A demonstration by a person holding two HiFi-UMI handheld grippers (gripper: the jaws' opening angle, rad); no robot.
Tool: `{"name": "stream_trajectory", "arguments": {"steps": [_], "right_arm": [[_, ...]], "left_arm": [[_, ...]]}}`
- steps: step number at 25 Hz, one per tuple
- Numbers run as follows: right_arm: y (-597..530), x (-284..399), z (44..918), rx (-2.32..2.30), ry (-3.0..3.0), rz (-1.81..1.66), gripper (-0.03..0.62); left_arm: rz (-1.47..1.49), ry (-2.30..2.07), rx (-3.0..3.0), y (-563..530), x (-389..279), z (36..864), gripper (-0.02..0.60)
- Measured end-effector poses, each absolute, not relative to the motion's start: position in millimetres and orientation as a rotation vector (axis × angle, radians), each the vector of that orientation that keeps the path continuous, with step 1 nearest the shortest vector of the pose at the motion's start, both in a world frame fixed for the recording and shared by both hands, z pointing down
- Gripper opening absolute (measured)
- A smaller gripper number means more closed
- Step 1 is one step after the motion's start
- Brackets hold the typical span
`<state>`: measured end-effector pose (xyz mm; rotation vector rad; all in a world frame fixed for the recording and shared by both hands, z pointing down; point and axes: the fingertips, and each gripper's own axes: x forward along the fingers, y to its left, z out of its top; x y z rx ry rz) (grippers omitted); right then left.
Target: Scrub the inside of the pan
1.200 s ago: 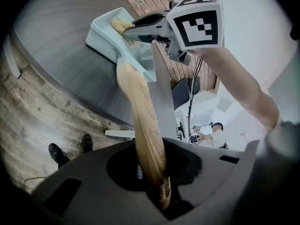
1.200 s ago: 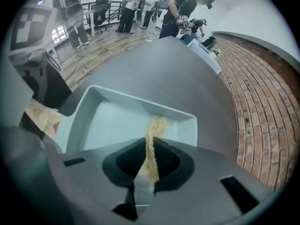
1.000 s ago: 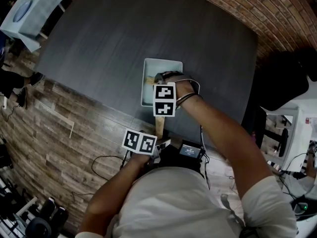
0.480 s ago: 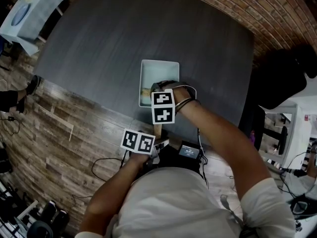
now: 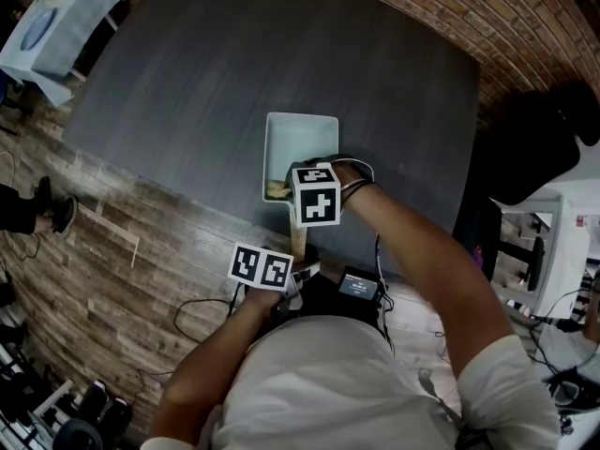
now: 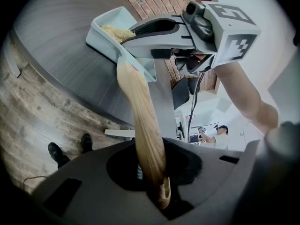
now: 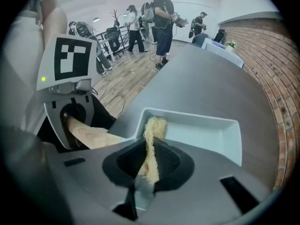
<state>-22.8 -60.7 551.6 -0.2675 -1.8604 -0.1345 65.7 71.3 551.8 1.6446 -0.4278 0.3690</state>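
A pale rectangular pan (image 5: pixel 302 139) with a wooden handle (image 5: pixel 300 237) sits near the front edge of the dark table. My left gripper (image 5: pixel 296 272) is shut on the end of that handle (image 6: pixel 142 121), which runs between its jaws (image 6: pixel 157 175). My right gripper (image 5: pixel 284 187) reaches into the pan's near end, shut on a yellowish fibrous scrubber (image 7: pixel 151 139). The scrubber's free end (image 5: pixel 275 191) rests against the pan's inside near-left corner (image 7: pixel 154 123). In the right gripper view the pan's floor (image 7: pixel 206 132) looks bare beyond the scrubber.
The dark table (image 5: pixel 234 64) stretches wide behind the pan. A brick wall (image 5: pixel 525 17) bounds it at the right. A small black device (image 5: pixel 359 285) with cables lies by the person's body. Several people stand far off (image 7: pixel 164 18) on the wood floor.
My right gripper has drawn the scrubber from the pan's middle toward its near end, and its marker cube has turned. The left gripper still holds the handle in place.
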Motion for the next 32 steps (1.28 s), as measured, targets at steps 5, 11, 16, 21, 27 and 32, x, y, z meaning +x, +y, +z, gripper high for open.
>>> {"name": "stream_trajectory", "arguments": {"steps": [5,11,16,21,27,32], "right_arm": [[-59.4,-22.5,548.1,-0.282,-1.88,-0.077,0.054],[-84.2,-16.9,539.0,-0.177,-1.895,-0.136,0.054],[-134.5,-0.1,534.4,0.023,-1.847,-0.23,0.055],[-173.0,15.0,531.0,0.154,-1.79,-0.273,0.055],[-200.0,25.0,534.6,0.231,-1.709,-0.326,0.055],[-200.6,23.4,548.7,0.239,-1.665,-0.312,0.055]], "left_arm": [[0.373,-0.428,1.643,71.6,64.6,552.1,0.078],[0.373,-0.43,1.642,72.9,64.0,553.0,0.078],[0.373,-0.432,1.641,72.9,63.5,552.0,0.078],[0.371,-0.437,1.639,72.4,63.5,550.8,0.078],[0.361,-0.447,1.638,71.8,64.4,551.4,0.075],[0.35,-0.456,1.633,71.4,64.0,551.5,0.074]]}}
